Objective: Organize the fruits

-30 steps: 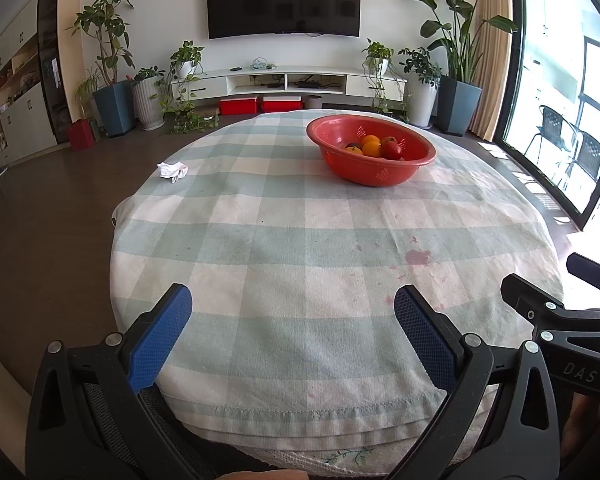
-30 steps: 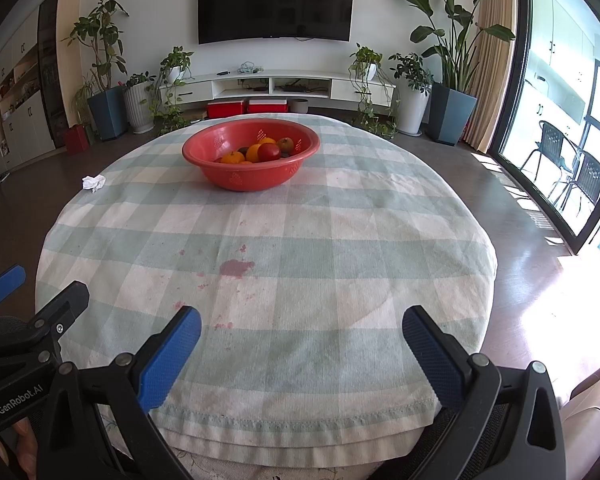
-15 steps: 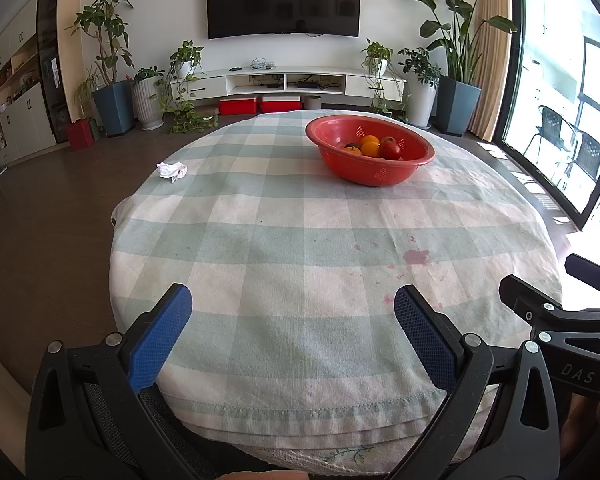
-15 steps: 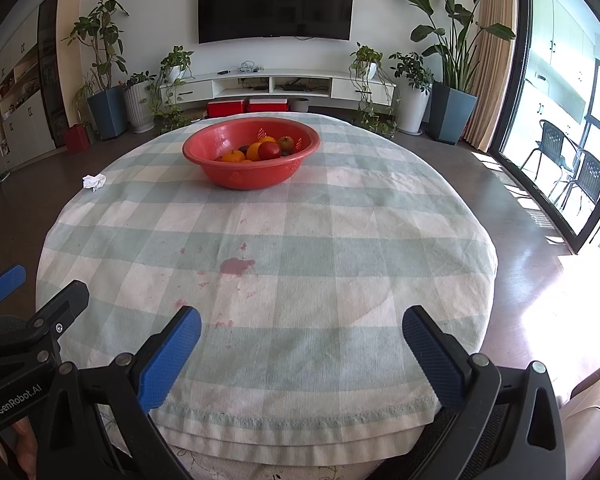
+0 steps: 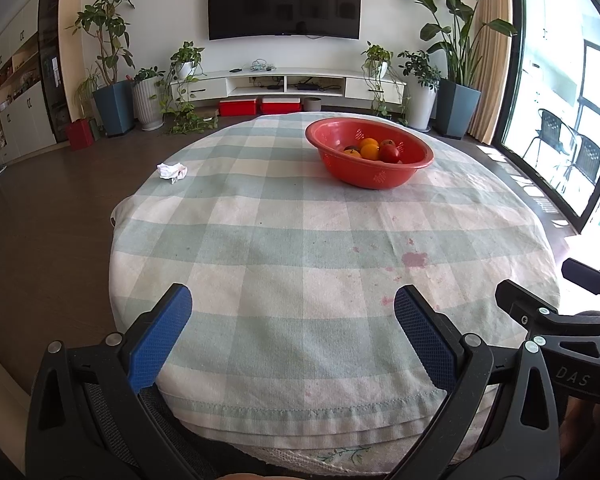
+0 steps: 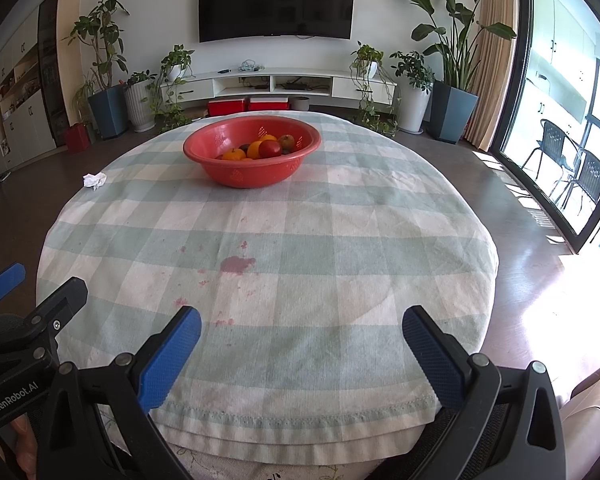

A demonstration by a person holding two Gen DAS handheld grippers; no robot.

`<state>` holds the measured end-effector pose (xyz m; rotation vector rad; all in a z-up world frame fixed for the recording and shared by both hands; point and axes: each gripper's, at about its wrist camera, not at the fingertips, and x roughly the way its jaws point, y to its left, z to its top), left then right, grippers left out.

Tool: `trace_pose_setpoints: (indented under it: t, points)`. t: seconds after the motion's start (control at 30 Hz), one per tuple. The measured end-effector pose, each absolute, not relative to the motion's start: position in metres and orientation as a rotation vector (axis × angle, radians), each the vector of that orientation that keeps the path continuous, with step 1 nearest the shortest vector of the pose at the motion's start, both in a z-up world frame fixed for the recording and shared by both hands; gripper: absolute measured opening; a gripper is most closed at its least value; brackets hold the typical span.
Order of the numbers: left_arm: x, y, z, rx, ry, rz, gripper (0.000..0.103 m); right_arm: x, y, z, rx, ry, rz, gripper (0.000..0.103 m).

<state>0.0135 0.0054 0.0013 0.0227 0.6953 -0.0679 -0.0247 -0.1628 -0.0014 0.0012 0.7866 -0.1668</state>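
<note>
Round table (image 5: 260, 240) under a checked cloth, pink-stained on the side of the red bowl (image 5: 370, 172) nearest the grippers. Bowl set well beyond both tools, toward the far edge, holding the fruits (image 6: 260, 149): oranges, a red one, a darker one behind. Left gripper (image 5: 292, 322) and right gripper (image 6: 300, 338) both spread wide, grasping nothing, low over the near hem, well short of the bowl. Crumpled tissue (image 5: 172, 171) off to the bowl's left. Likely trouble: a long reach nudging the light bowl across loose cloth, or round fruit rolling out of a pinch. Bottom of the bowl hidden by its wall, so fruit count unclear; dark fruit too small to name.
</note>
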Motion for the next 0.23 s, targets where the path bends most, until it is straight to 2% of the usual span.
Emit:
trace_pose_setpoints:
  t: [0.23]
  points:
    - [0.0065,-0.0016,0.0090,0.031,0.662,-0.063,0.103,-0.0267,-0.1617,-0.0015,0.004,0.791,-0.166,0.103]
